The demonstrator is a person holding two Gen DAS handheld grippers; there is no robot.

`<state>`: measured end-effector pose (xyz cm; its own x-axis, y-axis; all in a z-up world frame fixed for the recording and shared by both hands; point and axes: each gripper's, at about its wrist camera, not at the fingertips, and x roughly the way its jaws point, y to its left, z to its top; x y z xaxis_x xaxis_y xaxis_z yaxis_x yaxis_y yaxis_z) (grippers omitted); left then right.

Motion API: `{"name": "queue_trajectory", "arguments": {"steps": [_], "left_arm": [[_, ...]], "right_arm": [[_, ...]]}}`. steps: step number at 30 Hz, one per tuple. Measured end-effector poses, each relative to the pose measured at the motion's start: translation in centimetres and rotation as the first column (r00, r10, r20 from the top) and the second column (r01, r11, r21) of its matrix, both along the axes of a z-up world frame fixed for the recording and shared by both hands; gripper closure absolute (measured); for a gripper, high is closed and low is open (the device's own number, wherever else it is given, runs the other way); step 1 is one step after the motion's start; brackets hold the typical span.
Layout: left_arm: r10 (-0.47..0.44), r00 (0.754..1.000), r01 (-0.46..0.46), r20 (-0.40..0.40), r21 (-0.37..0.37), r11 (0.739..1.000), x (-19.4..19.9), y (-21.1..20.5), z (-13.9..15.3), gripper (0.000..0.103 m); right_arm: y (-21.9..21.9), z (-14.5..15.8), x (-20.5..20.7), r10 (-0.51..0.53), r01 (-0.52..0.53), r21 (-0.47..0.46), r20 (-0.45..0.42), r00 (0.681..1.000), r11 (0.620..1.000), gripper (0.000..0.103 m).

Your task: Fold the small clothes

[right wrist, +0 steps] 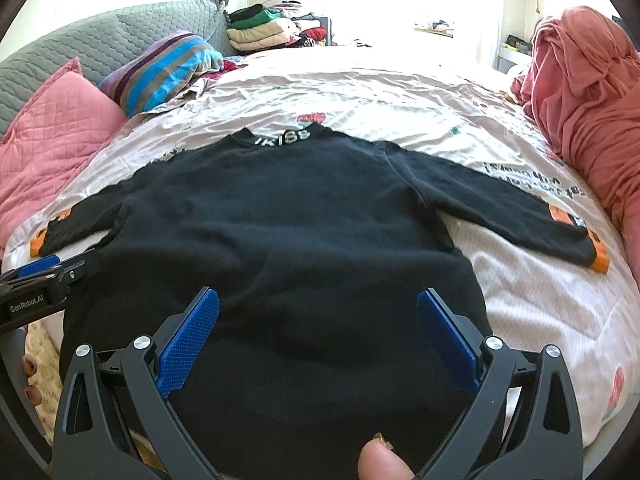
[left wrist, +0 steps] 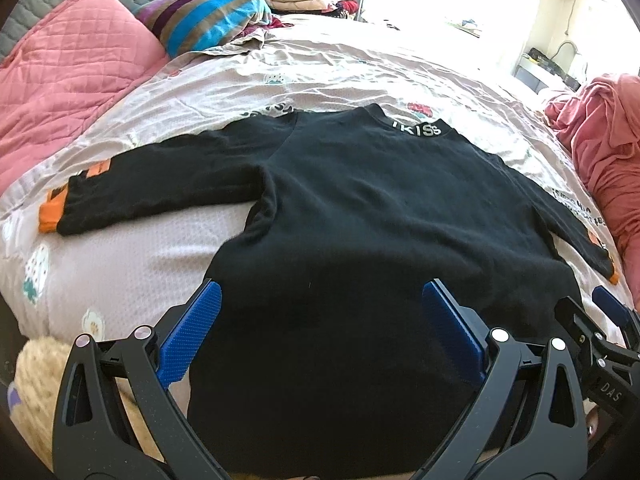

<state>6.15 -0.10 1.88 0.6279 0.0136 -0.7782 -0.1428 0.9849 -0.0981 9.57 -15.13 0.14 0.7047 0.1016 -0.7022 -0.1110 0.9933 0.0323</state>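
Note:
A small black sweater [left wrist: 352, 216] [right wrist: 288, 224] lies flat on the bed, sleeves spread out to both sides, orange cuffs [left wrist: 50, 216] [right wrist: 598, 258] at their ends, white lettering on the collar [left wrist: 418, 128] [right wrist: 284, 138] at the far side. My left gripper [left wrist: 320, 300] hovers open over the sweater's lower left hem, with nothing between its blue pads [left wrist: 192, 336]. My right gripper [right wrist: 318, 304] is open above the lower right hem, and it also shows at the right edge of the left wrist view [left wrist: 608, 320]. The left gripper [right wrist: 44, 268] appears at the left edge of the right wrist view.
The bed has a pale printed sheet [left wrist: 320, 68] [right wrist: 532, 300]. Pink quilted pillow [left wrist: 68, 64] and striped pillow [left wrist: 208, 12] lie at the far left, stacked folded clothes [right wrist: 264, 32] at the head, and a heap of pink cloth [right wrist: 592, 92] at the right. A thumb [right wrist: 382, 462] shows at the bottom.

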Motion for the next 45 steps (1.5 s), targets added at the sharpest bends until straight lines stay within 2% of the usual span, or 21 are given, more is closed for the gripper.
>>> {"name": "queue_trajectory", "arguments": {"steps": [11,17,26,32,37,43,45], "left_arm": [[-0.012,1.0,0.012,-0.006,0.0,1.0,4.3,-0.3,0.4,0.008],[-0.026,0.999,0.026,-0.022,0.003,1.0,6.6,-0.6,0.2,0.008],[-0.036,0.997,0.037,-0.068,0.008,0.999,10.6,-1.2,-1.0,0.008],[-0.044,0.994,0.045,-0.095,0.001,0.999,12.7,-1.8,-1.6,0.008],[-0.048,0.991,0.048,-0.124,-0.002,0.999,14.0,-2.1,-2.5,0.008],[-0.062,0.988,0.06,-0.144,-0.014,0.998,15.1,-3.0,-3.4,0.008],[-0.065,0.987,0.064,-0.149,-0.011,0.998,15.5,-3.3,-3.6,0.008]], "right_arm": [[-0.7,0.4,4.2,-0.029,0.029,-0.007,0.024,0.999,1.0,0.004],[-1.9,0.2,6.6,-0.059,0.059,0.015,0.007,0.998,0.998,0.004],[-6.5,-0.7,10.4,-0.185,0.188,0.064,-0.044,0.982,0.98,0.004],[-11.6,-1.5,11.6,-0.323,0.327,0.067,-0.066,0.944,0.942,0.004],[-16.3,-2.2,11.7,-0.431,0.437,0.08,-0.084,0.899,0.896,0.004],[-21.2,-3.5,10.7,-0.542,0.552,0.085,-0.115,0.832,0.829,0.004],[-23.3,-4.1,10.2,-0.586,0.6,0.105,-0.139,0.799,0.793,0.004]]}}
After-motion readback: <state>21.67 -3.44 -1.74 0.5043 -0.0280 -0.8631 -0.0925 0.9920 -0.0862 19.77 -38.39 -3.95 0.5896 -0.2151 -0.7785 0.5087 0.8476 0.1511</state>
